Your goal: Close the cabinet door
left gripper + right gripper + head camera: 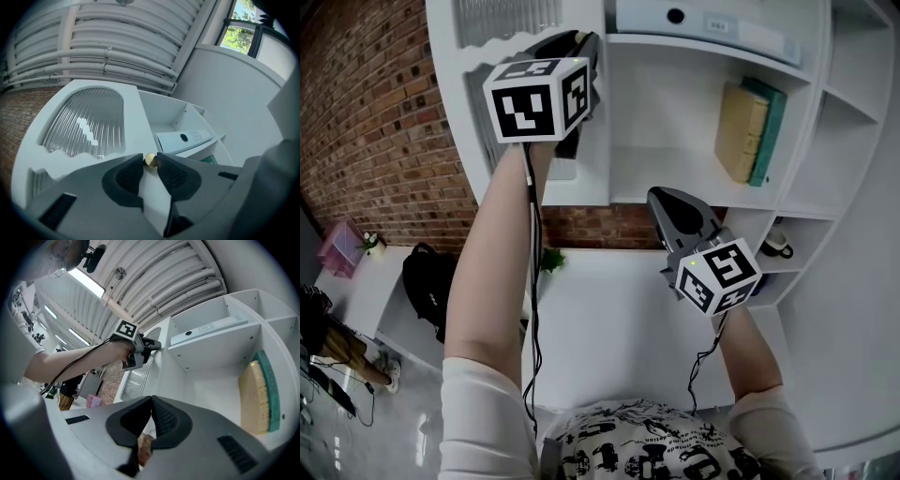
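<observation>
Your left gripper (150, 162) is pinched on the brass knob (150, 160) at the right edge of the open cabinet door (89, 124). The cabinet's open compartment (165, 115) lies just to the right of the knob. Your right gripper (149, 404) has its jaws together and empty, well apart from the door.

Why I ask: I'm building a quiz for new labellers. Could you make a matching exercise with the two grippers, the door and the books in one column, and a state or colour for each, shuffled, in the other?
Things:
1. left gripper
2. right gripper
3. door
4. books

States or colours:
A. jaws together, nothing between them
B. yellow beside teal
C. clamped on the brass knob
D. open, ribbed glass pane

Pairs: 1-C, 2-A, 3-D, 4-B
</observation>
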The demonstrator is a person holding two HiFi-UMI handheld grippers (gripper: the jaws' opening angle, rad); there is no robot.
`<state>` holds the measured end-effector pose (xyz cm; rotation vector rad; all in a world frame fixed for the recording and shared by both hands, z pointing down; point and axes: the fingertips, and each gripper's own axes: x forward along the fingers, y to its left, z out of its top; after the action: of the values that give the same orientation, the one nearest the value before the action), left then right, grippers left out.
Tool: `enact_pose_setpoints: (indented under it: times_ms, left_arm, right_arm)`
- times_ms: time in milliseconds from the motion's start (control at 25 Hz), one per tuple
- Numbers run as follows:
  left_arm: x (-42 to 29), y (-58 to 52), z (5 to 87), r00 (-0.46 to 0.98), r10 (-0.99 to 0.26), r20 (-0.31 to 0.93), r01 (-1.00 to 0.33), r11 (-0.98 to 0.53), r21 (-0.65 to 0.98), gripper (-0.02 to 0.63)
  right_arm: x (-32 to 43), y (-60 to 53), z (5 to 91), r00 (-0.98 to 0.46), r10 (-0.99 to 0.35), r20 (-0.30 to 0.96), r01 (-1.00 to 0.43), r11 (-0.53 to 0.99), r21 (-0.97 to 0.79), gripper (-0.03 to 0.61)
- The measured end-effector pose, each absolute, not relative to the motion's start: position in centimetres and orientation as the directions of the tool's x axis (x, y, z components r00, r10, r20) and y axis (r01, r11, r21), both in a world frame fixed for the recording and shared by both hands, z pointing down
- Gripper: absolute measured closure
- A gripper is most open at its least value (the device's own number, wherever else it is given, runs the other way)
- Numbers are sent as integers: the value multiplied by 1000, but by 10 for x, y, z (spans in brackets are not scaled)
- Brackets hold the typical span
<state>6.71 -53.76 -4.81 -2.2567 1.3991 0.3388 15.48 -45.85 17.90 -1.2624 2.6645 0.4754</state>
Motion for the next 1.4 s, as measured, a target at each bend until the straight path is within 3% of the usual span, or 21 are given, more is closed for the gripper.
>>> enact_pose_setpoints:
  times_ms: [360, 680, 1400]
  left_arm:
    - [60, -514, -26, 437, -769, -467, -900, -364, -242, 516]
    - [73, -478, 12, 527, -742, -415, -848, -423, -320, 594]
    - [79, -428, 244, 589, -785, -195, -806, -551, -216, 600]
  right_arm:
    - [152, -450, 199, -626, -733, -267, -780, 586, 220, 565]
    - [148, -439, 221, -638, -735, -230, -770, 601, 217, 564]
    - [165, -395, 312, -583, -803, -127, -806, 550, 221, 563]
